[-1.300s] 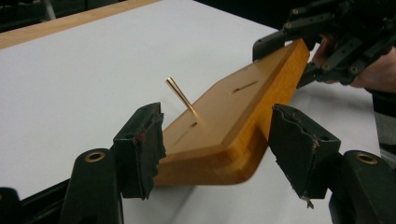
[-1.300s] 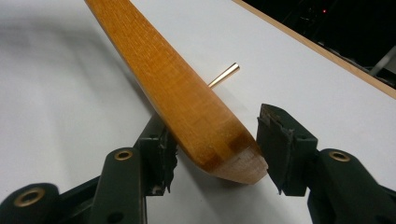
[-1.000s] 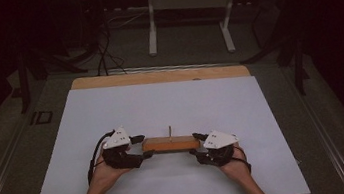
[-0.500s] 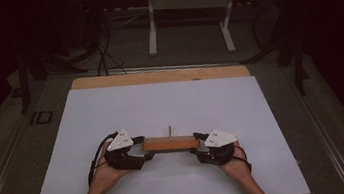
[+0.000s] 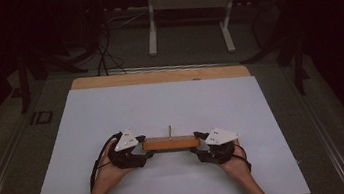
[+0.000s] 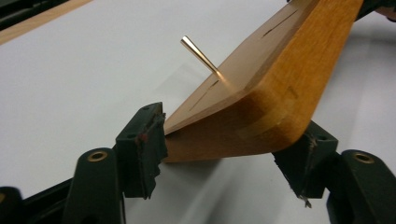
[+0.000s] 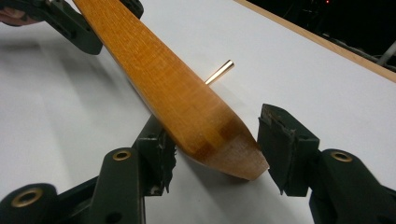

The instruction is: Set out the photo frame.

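**Wooden block held between two tools over a white tabletop**

A person's hands come in from the near edge, each holding a tool. The left tool [image 5: 139,152] and the right tool [image 5: 202,148] face each other across a wooden block [image 5: 171,143], which sits near the middle of the near half of the tabletop [image 5: 170,102]. A thin peg [image 5: 169,129] stands up from the block's top.

In the left gripper view the left tool [image 6: 229,149] has both pads against the block [image 6: 261,88]: one jaw presses the block's thin corner, the other its rounded lower edge, so it is clamped on the block's end. The brass-coloured peg [image 6: 198,53] leans out of the top face, which also shows narrow slots.

In the right gripper view the right tool [image 7: 215,149] straddles the block's [image 7: 182,93] other end. One jaw is touching or nearly touching the wood; the other stands clearly apart from it, so the jaws are parted and not gripping. The peg [image 7: 219,72] pokes out behind the block.

The tabletop is covered with a plain white sheet, with a strip of bare wood [image 5: 157,76] showing along the far edge. Beyond it the room is dim: a grey floor [image 5: 192,39], loose cables [image 5: 101,51], and the white legs of a stand [image 5: 153,24] at the back.
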Motion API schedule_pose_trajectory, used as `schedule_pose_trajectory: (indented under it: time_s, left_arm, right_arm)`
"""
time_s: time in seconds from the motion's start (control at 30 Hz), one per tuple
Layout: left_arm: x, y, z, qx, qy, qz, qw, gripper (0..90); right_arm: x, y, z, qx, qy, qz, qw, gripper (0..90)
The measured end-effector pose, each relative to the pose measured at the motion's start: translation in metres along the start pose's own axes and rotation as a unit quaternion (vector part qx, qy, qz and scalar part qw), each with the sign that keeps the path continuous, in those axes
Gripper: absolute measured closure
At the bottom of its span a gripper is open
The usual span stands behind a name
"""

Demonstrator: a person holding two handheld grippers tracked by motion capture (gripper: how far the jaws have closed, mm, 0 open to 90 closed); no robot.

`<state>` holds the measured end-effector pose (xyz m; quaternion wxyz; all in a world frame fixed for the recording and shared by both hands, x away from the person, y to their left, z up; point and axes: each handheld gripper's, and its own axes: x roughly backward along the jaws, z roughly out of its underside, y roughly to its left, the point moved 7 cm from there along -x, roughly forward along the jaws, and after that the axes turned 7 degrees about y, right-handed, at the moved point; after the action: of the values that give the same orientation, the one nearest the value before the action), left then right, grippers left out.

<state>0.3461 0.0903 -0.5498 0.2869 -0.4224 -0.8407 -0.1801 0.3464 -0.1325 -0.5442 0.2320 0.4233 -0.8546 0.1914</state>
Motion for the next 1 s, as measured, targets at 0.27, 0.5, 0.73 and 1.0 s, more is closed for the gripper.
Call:
schedule_pose_trajectory:
  time_s: [0.27,0.5,0.73,1.0]
  left_arm:
    - [-0.005,0.003,-0.002,0.0,-0.009,-0.009,0.9999,41.5]
    - [-0.006,0.003,-0.004,0.004,-0.015,-0.008,0.9999,44.8]
    - [-0.008,0.004,-0.004,0.007,-0.017,-0.009,0.9998,45.3]
    - [-0.009,0.005,-0.005,0.009,-0.018,-0.011,0.9997,45.9]
  right_arm:
    - [-0.002,-0.002,0.001,-0.003,-0.001,-0.001,1.0,47.1]
    - [-0.006,-0.005,0.002,-0.012,0.0,-0.004,0.9999,46.7]
    - [-0.009,-0.008,0.004,-0.019,-0.001,-0.01,0.9998,46.6]
    - [-0.012,-0.012,0.003,-0.027,-0.006,-0.038,0.9989,46.0]
